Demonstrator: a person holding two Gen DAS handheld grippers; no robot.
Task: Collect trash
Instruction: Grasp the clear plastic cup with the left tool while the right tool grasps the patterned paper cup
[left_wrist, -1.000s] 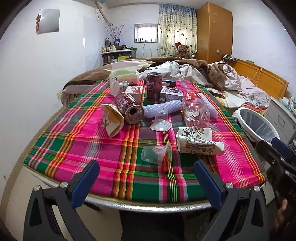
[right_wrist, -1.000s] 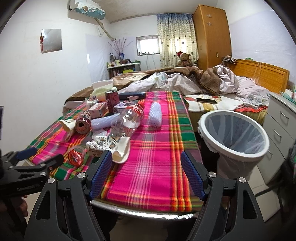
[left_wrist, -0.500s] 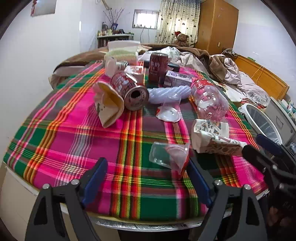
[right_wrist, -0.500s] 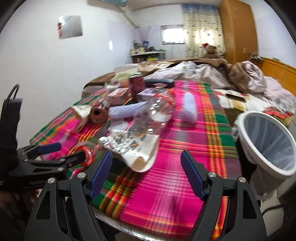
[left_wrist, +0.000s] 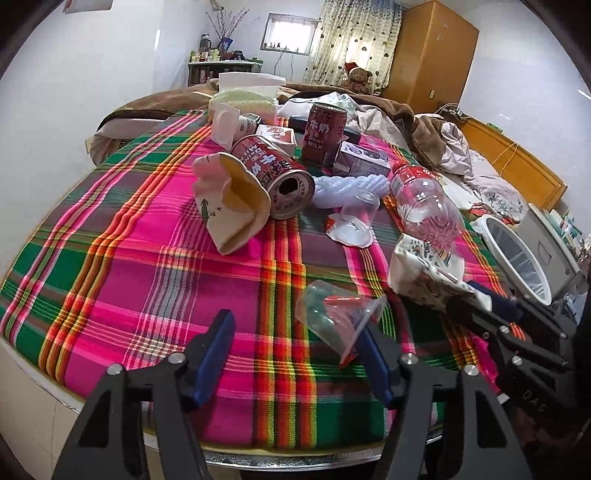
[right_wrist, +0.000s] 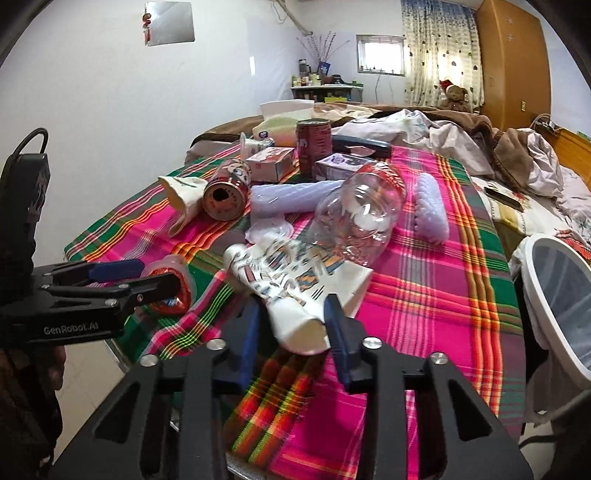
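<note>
left tool (left_wrist: 299, 354) open, right tool (right_wrist: 291, 325) — half-closed

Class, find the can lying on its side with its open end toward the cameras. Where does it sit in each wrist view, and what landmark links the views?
Left wrist: tipped can, upper centre, beside a cream paper cup.
Right wrist: tipped can, left of centre, behind the left gripper.
Shared landmark: the clear bottle.

trash bin (right_wrist: 561, 295) cut off at rt edge, near tablecloth (right_wrist: 280, 387) blurred
</note>
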